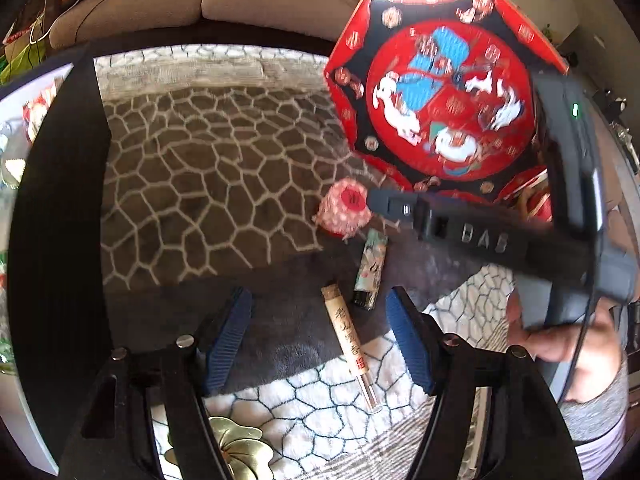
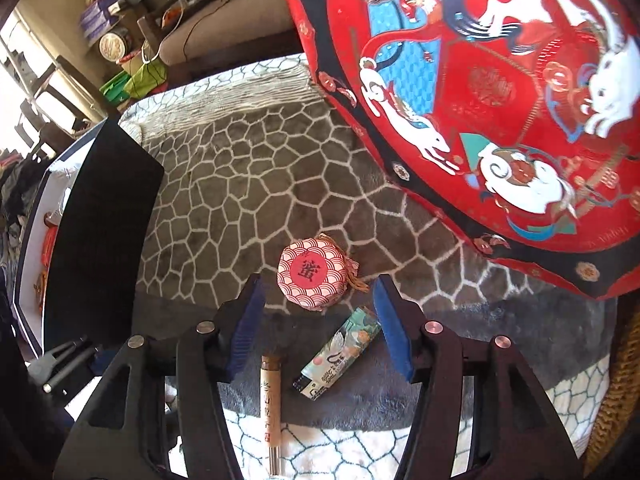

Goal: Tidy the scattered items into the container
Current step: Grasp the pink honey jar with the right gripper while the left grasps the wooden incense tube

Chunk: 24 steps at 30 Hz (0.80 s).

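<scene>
On the patterned rug lie a small round jar with a red-and-white cloth cover (image 2: 311, 276), a printed lighter (image 2: 337, 355) and a corked incense tube (image 2: 271, 404). My right gripper (image 2: 318, 328) is open above them; the jar lies just beyond its fingertips and the lighter between its fingers. My left gripper (image 1: 320, 344) is open, with the incense tube (image 1: 347, 334) and lighter (image 1: 370, 270) between its fingers. The jar (image 1: 345, 206) is farther ahead, partly hidden by the right gripper's body (image 1: 480, 236). The red octagonal box lid (image 2: 500, 100) stands tilted at the right.
A dark-walled open box with a white inside (image 2: 96, 232) holding red items stands at the left; it also shows in the left wrist view (image 1: 56, 220). A brass flower-shaped dish (image 1: 236, 450) lies near the left gripper. A beige sofa (image 1: 240, 4) stands behind the rug.
</scene>
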Each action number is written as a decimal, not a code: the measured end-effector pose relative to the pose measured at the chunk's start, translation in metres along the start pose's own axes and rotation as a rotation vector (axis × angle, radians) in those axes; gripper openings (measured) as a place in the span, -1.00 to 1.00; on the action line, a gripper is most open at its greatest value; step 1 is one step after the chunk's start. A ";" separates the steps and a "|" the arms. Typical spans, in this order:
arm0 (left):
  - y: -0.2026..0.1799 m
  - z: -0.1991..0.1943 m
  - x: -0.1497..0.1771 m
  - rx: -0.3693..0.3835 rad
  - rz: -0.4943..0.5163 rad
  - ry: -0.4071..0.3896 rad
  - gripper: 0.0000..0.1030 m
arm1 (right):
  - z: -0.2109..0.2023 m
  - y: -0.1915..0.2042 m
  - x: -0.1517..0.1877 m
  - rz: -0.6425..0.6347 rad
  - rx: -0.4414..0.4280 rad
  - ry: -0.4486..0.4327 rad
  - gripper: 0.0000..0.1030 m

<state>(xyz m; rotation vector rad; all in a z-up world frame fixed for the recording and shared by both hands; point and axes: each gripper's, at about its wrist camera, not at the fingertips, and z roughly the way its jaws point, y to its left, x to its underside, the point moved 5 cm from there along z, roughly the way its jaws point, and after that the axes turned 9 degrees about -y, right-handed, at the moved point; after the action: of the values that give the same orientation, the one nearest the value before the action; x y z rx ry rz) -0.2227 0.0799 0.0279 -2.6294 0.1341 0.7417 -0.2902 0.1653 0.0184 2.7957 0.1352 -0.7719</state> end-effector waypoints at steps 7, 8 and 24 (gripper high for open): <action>-0.008 0.022 0.041 -0.083 0.012 -0.015 0.37 | 0.034 0.016 0.002 -0.131 0.061 0.028 0.06; -0.011 0.024 0.044 -0.094 0.022 -0.013 0.37 | 0.039 0.016 0.004 -0.139 0.067 0.035 -0.02; -0.028 0.034 0.065 -0.234 0.101 -0.004 -0.28 | -0.015 0.010 0.007 -0.073 -0.002 -0.043 -0.17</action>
<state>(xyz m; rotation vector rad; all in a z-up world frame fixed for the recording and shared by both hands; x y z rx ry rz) -0.1785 0.1204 -0.0225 -2.8595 0.1906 0.8421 -0.2757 0.1593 0.0293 2.7841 0.2314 -0.8474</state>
